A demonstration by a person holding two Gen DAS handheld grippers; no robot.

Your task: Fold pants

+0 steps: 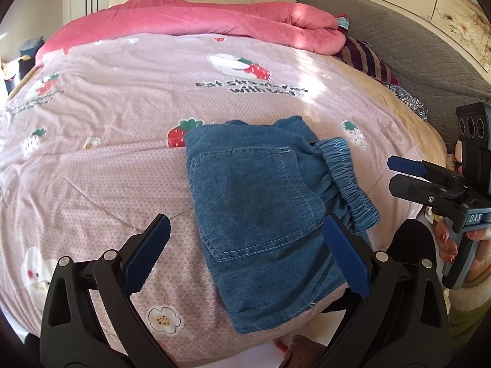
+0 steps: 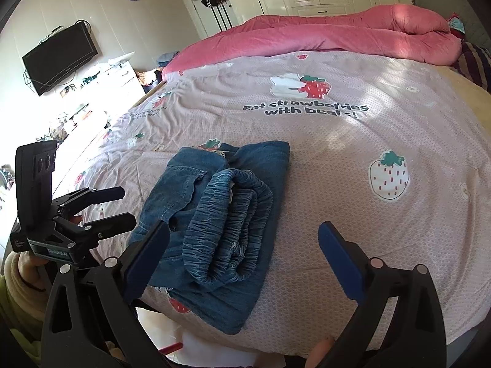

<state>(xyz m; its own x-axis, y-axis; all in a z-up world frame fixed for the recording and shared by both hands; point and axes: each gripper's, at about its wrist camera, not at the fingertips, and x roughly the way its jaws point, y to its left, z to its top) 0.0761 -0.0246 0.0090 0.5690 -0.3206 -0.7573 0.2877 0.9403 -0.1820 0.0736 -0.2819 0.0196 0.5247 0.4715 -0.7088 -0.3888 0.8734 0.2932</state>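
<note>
Although the pants (image 1: 260, 211) lay folded on the bedspread (image 1: 107, 141) near its front edge, both my left gripper (image 1: 245, 257) and right gripper (image 2: 245, 257) gaped empty, and I feared the bulky elastic waistband (image 2: 227, 227) might spring open.

We see the pants (image 1: 260, 202) as soft blue denim cloth, matt and faintly mottled, with pale stitched seams and a tightly gathered, ribbed elastic waistband (image 2: 227, 227). The bedsheet (image 1: 101, 165) under them is thin, matt printed cotton, lightly creased. The pink quilt (image 2: 322, 35) looks plush and velvety. Our left tool (image 1: 245, 257) and right tool (image 2: 244, 257) are matt black plastic with blue rubbery pads and small shiny metal pins.
</note>
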